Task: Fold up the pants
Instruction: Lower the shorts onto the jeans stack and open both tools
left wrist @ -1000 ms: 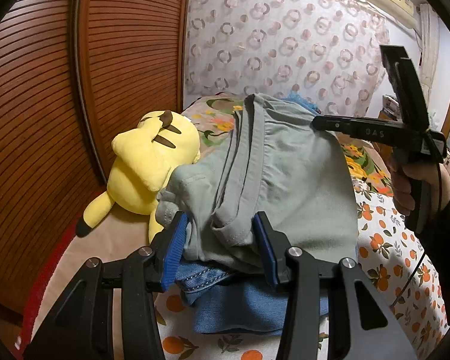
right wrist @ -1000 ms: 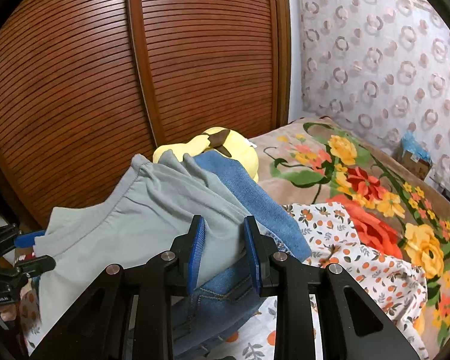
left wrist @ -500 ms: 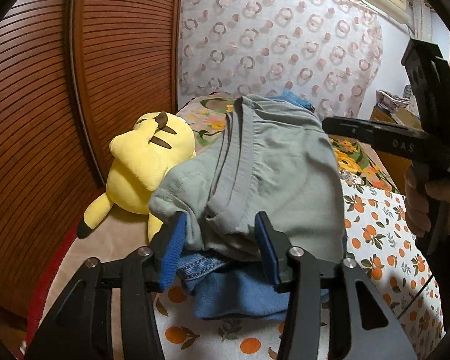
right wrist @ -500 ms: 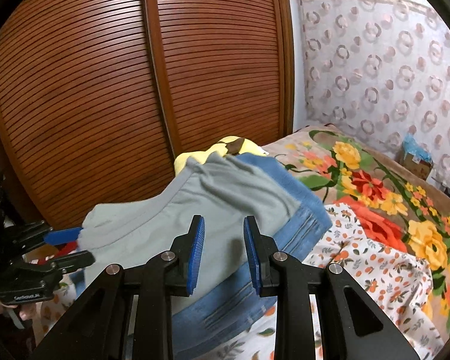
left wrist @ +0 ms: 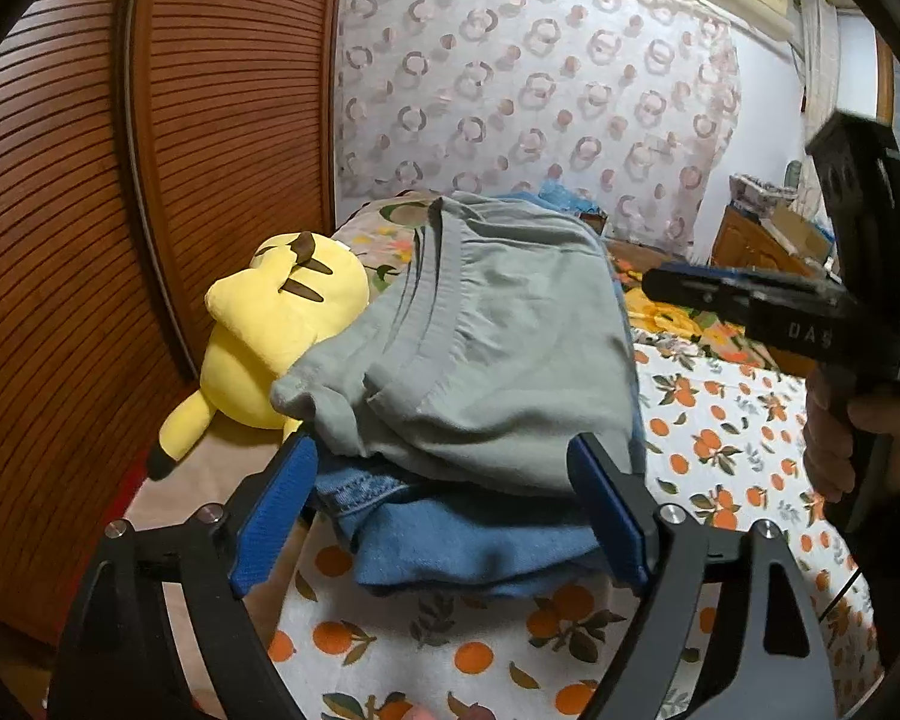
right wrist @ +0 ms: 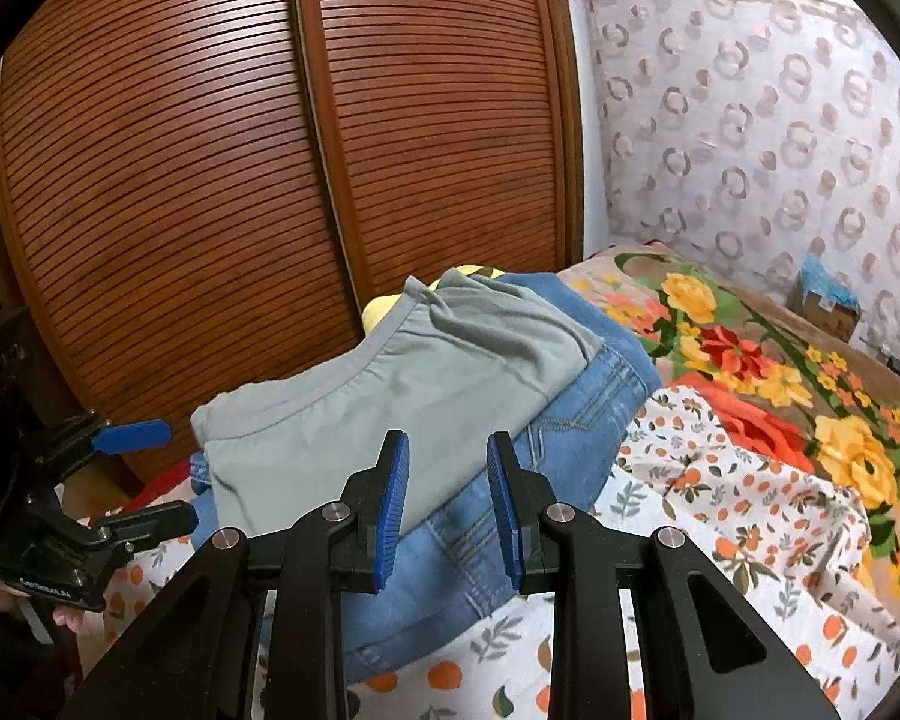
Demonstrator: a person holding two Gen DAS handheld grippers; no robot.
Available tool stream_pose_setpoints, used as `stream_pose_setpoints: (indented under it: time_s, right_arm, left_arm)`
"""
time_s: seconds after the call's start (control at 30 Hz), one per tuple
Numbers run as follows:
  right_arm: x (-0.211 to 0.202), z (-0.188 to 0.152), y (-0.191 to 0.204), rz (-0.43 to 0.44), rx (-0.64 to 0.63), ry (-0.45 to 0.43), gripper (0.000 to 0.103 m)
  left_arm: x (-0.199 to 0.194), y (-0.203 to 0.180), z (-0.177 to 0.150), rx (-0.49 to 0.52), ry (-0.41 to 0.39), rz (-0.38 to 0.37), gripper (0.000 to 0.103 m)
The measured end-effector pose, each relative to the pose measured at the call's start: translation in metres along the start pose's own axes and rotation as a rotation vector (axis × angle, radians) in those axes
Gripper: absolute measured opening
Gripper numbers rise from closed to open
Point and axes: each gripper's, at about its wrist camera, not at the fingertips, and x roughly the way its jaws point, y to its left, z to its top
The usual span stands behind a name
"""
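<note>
Folded grey-green pants (left wrist: pixel 486 348) lie on top of folded blue jeans (left wrist: pixel 468 540) on the orange-print sheet (left wrist: pixel 738 420). My left gripper (left wrist: pixel 444 510) is open and empty, its blue pads just short of the near edge of the stack. My right gripper (right wrist: pixel 447 510) is open and empty, a little back from the stack's side; the grey pants (right wrist: pixel 390 396) and the jeans (right wrist: pixel 576 438) lie ahead of it. The right gripper also shows at the right of the left wrist view (left wrist: pixel 750 294), and the left gripper at the left of the right wrist view (right wrist: pixel 138 474).
A yellow plush toy (left wrist: pixel 276 330) lies left of the stack against the brown slatted wardrobe doors (right wrist: pixel 270 150). A floral blanket (right wrist: pixel 750 360) covers the far bed. A patterned curtain (left wrist: pixel 540 108) hangs behind. A small box (right wrist: pixel 822 306) sits on the blanket.
My left gripper has opened wide and let go of the grey pants. Both grippers have drawn back from the stack, which now rests on the bed.
</note>
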Motion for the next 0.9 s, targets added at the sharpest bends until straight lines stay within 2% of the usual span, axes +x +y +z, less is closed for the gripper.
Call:
stream_pose_setpoints:
  time_s: [0.3, 0.37, 0.47, 0.7, 0.9]
  right_arm:
    - [-0.018, -0.014, 0.013, -0.027, 0.015, 0.005, 0.029]
    - [-0.021, -0.015, 0.016, -0.037, 0.018, 0.007, 0.039]
    - [-0.027, -0.018, 0.022, -0.046, 0.021, 0.004, 0.047]
    - [-0.039, -0.025, 0.029, -0.086, 0.045, -0.004, 0.083]
    - [-0.051, -0.033, 0.038, -0.114, 0.049, -0.004, 0.089]
  left_arm:
    - [-0.010, -0.006, -0.009, 0.026, 0.011, -0.001, 0.086]
    - [-0.012, -0.007, -0.011, 0.033, 0.013, 0.010, 0.086]
    - [-0.016, -0.008, -0.014, 0.036, 0.009, 0.021, 0.086]
    - [-0.027, -0.007, -0.018, 0.033, -0.002, 0.019, 0.086]
    - [-0.036, -0.009, -0.022, 0.039, -0.013, 0.022, 0.086]
